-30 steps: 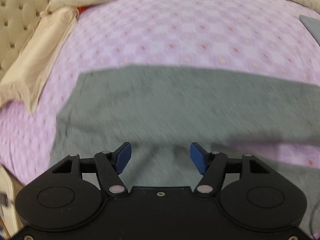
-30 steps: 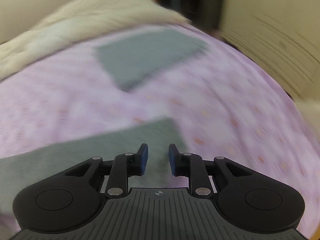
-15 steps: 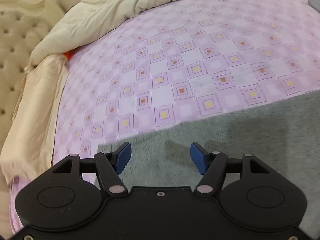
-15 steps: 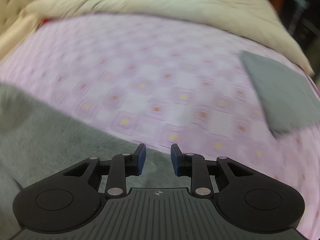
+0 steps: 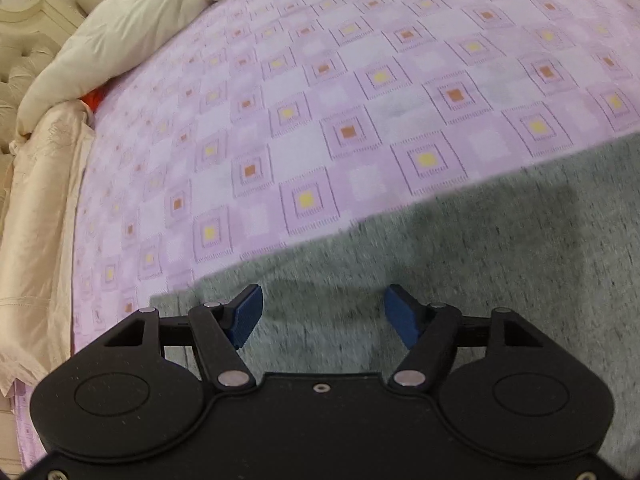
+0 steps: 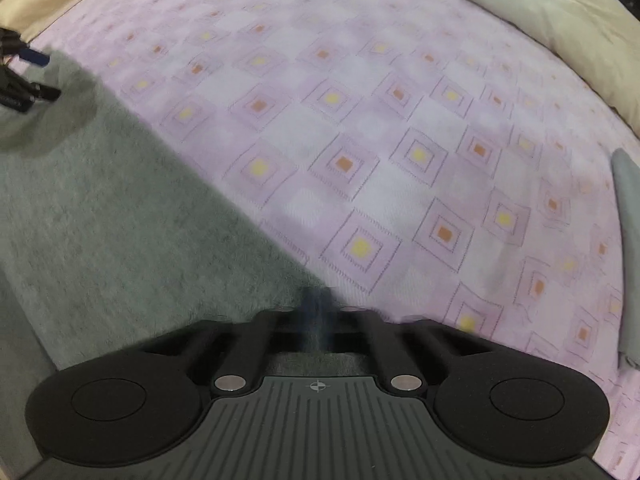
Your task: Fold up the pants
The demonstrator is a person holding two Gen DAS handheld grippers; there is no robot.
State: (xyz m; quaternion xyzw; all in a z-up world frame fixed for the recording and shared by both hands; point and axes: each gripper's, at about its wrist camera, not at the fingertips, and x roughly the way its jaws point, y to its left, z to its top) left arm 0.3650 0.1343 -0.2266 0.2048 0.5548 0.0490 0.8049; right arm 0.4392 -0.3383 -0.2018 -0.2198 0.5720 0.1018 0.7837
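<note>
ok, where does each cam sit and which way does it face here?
Left wrist: on the left gripper, looking along its open fingers over the grey pants and pink bedsheet toward the duvet.
Right wrist: on the right gripper, fingers blurred and close together at the pants edge; a second grey garment lies far right.
Shared: pants, bedsheet, duvet; the left gripper shows top left in the right view.

One pair of grey pants (image 5: 460, 280) spread out; one folded grey garment (image 6: 628, 248) at right edge; one cream duvet (image 5: 132, 36); two tongs (image 5: 322, 312) (image 6: 318, 314).
</note>
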